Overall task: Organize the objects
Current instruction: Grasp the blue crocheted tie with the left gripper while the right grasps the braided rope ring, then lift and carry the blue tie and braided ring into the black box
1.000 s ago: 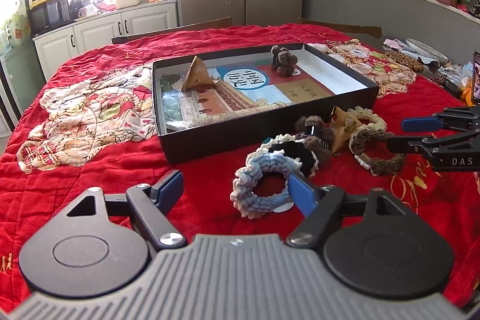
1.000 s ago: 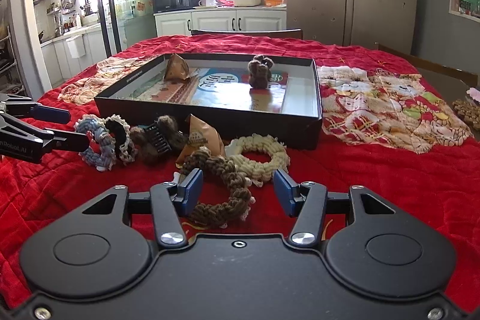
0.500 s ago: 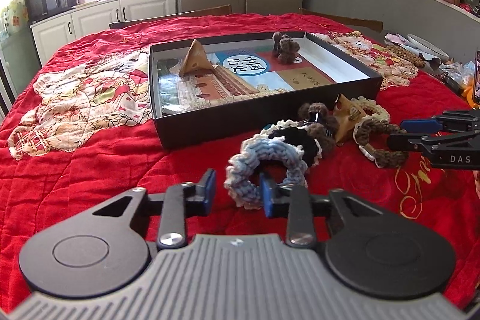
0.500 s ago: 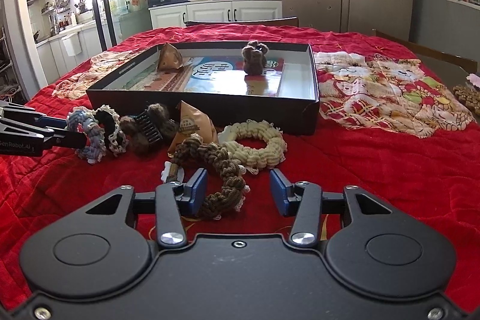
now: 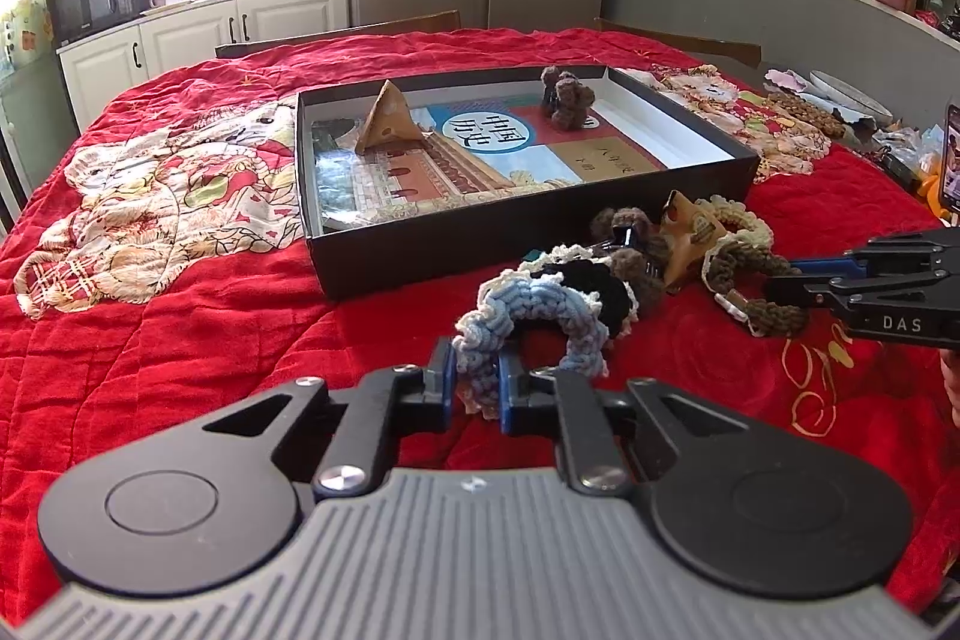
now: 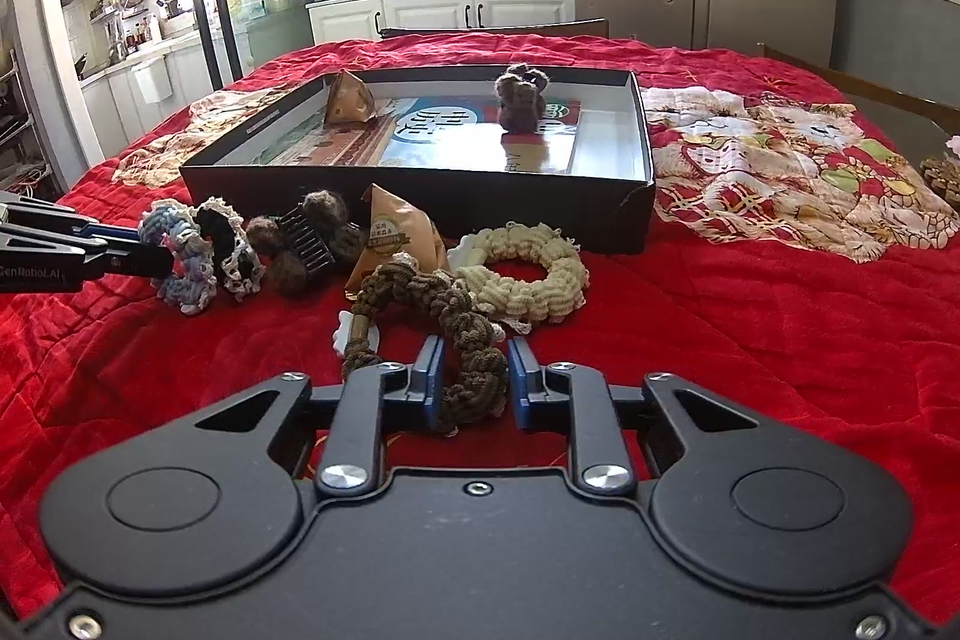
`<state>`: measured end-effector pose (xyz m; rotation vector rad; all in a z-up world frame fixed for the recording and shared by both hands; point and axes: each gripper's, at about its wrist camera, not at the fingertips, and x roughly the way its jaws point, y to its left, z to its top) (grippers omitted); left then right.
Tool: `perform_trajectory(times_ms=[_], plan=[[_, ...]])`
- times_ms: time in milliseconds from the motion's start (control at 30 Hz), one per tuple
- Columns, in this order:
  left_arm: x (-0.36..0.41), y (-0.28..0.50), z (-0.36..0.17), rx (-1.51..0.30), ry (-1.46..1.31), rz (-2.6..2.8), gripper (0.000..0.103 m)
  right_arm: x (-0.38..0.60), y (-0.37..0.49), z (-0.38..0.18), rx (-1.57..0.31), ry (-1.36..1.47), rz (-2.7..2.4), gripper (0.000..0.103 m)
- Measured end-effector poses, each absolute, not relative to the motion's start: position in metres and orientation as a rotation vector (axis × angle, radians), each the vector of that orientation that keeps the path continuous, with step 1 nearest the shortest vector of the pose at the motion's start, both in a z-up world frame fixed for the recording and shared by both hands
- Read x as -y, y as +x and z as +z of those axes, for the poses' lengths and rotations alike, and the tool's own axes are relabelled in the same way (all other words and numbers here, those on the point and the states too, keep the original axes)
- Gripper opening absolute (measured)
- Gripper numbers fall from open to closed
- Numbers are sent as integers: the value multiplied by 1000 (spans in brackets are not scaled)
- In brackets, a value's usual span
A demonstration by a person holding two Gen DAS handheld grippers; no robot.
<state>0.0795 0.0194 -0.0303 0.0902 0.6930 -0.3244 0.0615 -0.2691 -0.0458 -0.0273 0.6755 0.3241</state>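
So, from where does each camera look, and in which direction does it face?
Left wrist: sits on the left gripper, facing forward and down over the red cloth to the box; its fingers pinch the blue scrunchie; the right gripper enters from the right.
Right wrist: sits on the right gripper, facing the same box; its jaws are closing around the brown scrunchie; the left gripper enters from the left.
Shared: box, scrunchies, cloth, both grippers.

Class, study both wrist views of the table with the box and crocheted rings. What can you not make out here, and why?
- Left wrist view: blue scrunchie hides the black scrunchie's near edge.
- Right wrist view: brown scrunchie sits between the closing jaws; pad contact unclear.
- Both views: print on the triangular packet too small.
- Box near wall hides its floor's front strip.
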Motion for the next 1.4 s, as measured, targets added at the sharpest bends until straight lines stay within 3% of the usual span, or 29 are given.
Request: perform_trajectory(times_ms=[467,1400], plan=[[-14,70,-18,-652,124,-338,14,265,57,-40,-648,-58,334,13],[-12,49,16,-545,129,-376,14,263,38,-3,-530,-75,374,12]])
